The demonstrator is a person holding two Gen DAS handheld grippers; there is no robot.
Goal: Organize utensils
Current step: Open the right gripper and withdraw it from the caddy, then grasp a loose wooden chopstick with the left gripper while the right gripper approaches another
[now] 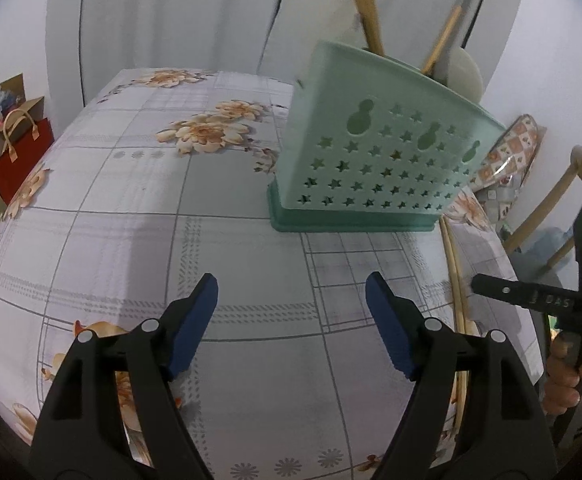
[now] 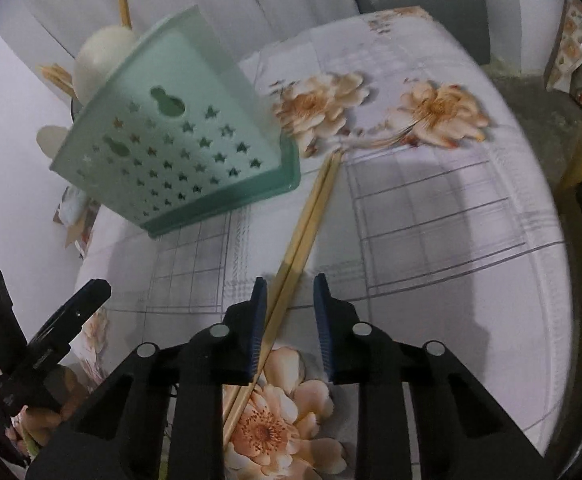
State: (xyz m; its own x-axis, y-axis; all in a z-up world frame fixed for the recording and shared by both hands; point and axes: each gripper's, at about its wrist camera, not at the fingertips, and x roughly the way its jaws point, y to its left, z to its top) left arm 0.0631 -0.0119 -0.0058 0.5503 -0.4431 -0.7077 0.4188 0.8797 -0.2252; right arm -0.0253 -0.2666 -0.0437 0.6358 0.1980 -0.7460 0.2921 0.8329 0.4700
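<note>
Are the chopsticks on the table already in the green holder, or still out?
Out. The pair of chopsticks lies flat on the tablecloth beside the green holder, between the right gripper's open jaws.

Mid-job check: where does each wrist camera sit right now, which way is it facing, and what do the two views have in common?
Left wrist: on the left gripper, facing down over the tablecloth toward the green holder; open blue fingers, right gripper and hand at its right edge.
Right wrist: on the right gripper, over the chopsticks; left gripper at its left.
Shared: holder, chopsticks, cloth.
</note>
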